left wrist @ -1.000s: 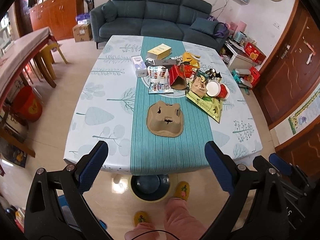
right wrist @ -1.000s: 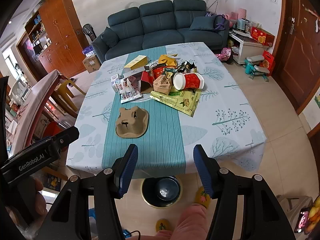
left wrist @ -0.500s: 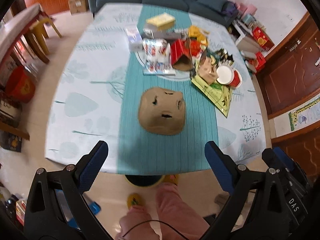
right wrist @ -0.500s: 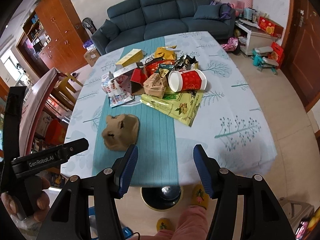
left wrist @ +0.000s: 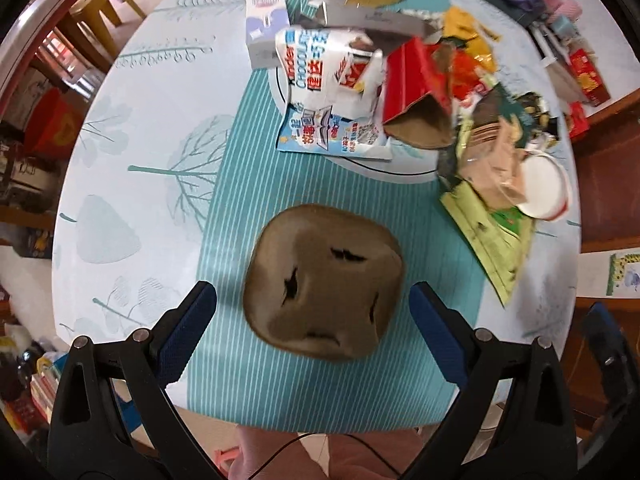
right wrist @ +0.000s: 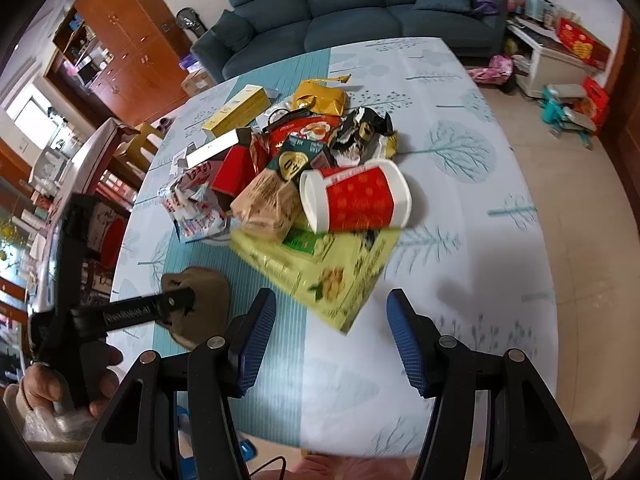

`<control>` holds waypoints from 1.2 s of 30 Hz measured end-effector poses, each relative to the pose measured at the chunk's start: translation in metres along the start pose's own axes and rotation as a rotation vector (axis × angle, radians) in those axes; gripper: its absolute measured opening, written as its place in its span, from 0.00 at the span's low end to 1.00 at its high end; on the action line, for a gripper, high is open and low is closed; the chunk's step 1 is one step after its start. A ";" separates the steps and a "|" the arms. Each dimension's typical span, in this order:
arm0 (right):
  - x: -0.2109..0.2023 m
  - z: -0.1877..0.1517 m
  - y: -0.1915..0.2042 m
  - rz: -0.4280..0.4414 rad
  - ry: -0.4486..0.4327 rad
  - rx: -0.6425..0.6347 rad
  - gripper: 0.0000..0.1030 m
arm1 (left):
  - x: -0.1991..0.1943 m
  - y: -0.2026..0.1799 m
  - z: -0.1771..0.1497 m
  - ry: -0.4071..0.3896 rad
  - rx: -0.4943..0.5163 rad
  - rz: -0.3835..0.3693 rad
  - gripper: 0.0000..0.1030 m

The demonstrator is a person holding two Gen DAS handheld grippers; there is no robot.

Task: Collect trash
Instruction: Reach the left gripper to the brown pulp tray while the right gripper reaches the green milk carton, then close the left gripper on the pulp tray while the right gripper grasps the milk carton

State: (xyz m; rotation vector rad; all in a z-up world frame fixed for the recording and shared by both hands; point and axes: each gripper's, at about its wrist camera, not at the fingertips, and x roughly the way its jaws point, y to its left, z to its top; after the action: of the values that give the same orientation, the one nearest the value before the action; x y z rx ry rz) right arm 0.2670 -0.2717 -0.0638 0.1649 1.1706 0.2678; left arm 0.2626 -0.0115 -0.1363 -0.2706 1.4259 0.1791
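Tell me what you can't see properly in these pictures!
- What lies under the brown pulp cup carrier: it covers the table runner there in the left wrist view.
- The carrier's near side in the right wrist view: the left gripper crosses in front of it.
- The yellow-green snack bag print: blurred in both views.
- Whether anything is in the red paper cup: it lies on its side, with a white lid covering its mouth.

We see the brown paper tray (right wrist: pixel 200 304) partly hidden behind the left gripper (right wrist: pixel 176 308) at eight o'clock. The green bag (right wrist: pixel 328 276) looks blurry. The sofa (right wrist: pixel 352 4) is cut off at twelve o'clock.
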 end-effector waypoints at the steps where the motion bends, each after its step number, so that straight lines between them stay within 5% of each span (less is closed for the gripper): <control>1: 0.003 0.006 -0.001 0.014 0.007 -0.007 0.57 | 0.006 -0.003 0.002 0.013 0.001 0.013 0.93; 4: 0.013 0.024 0.001 0.063 0.023 -0.027 0.57 | 0.020 -0.007 0.007 0.056 -0.010 0.036 0.93; 10: 0.035 0.044 0.020 0.173 0.079 -0.033 0.57 | 0.036 -0.007 0.011 0.073 -0.090 0.012 0.64; 19: 0.073 0.066 0.042 0.239 0.145 0.114 0.57 | 0.013 -0.006 0.016 -0.007 -0.063 0.059 0.62; 21: 0.081 0.068 0.046 0.223 0.149 0.157 0.58 | 0.003 0.000 0.017 -0.020 -0.064 0.035 0.62; 24: 0.088 0.068 0.052 0.178 0.136 0.233 0.72 | -0.008 0.012 0.018 -0.023 -0.056 0.004 0.62; 34: 0.121 0.085 0.081 -0.110 0.067 0.431 0.72 | -0.025 0.082 0.052 -0.039 0.172 -0.056 0.62; 36: 0.132 0.085 0.086 -0.171 0.084 0.444 0.65 | -0.030 0.095 0.056 -0.051 0.205 -0.061 0.62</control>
State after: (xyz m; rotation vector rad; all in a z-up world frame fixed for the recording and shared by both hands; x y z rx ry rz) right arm 0.3832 -0.1501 -0.1250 0.4427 1.3080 -0.1415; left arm 0.2852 0.0968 -0.1070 -0.1400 1.3721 -0.0106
